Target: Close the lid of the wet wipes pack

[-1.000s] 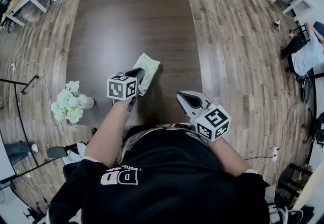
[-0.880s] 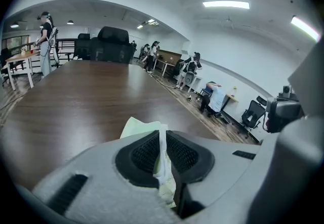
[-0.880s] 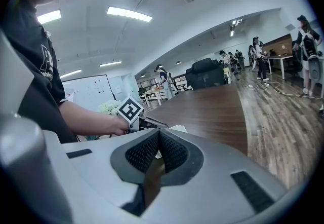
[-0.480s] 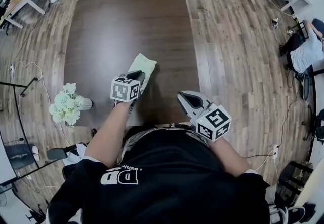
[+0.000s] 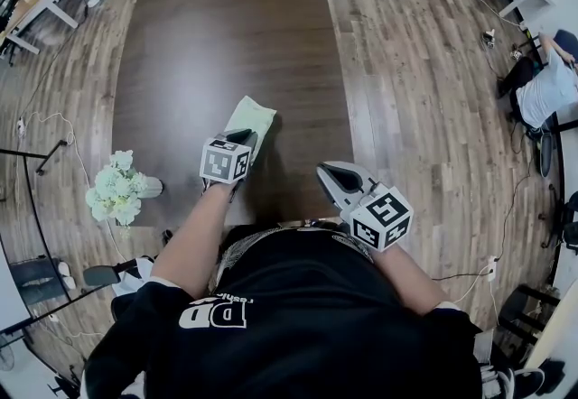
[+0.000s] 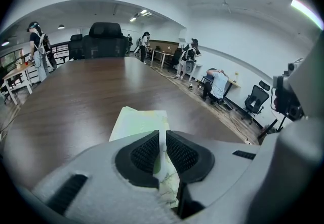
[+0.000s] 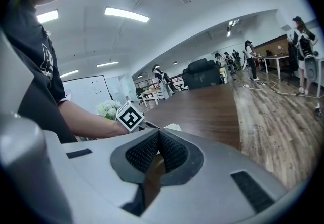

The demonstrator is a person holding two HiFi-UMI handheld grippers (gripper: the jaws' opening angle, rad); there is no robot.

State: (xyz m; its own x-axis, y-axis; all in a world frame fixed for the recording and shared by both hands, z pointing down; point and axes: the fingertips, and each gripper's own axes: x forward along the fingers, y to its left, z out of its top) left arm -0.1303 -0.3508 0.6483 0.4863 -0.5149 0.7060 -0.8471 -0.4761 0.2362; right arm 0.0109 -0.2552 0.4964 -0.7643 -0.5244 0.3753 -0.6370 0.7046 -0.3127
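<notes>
Dark brown wood grain runs the length of a long, smooth table (image 5: 226, 45), with paler plank flooring (image 5: 424, 72) on either side of it. Near the table's near end lies the wet wipes pack (image 5: 253, 113), a flat, soft, pale green rectangle with a faint marbled print, set at a slight angle with its far end leaning right

The left gripper (image 5: 241, 134) points down at the near end of the pack. Its ribbed black pads are drawn close together on a thin, upright fold of the pack's pale material, which stands pinched between them, while the rest of the pack lies flat on the wood beyond. A white cube with black square markers (image 5: 225, 161) sits on its back

The right gripper (image 5: 325, 171), smooth grey shell with the same ribbed black pads, hangs over the near right part of the table, well apart from the pack. Its jaws are closed tip to tip with nothing between them

A bunch of white flowers (image 5: 116, 192) stands beside the table's left edge
</notes>
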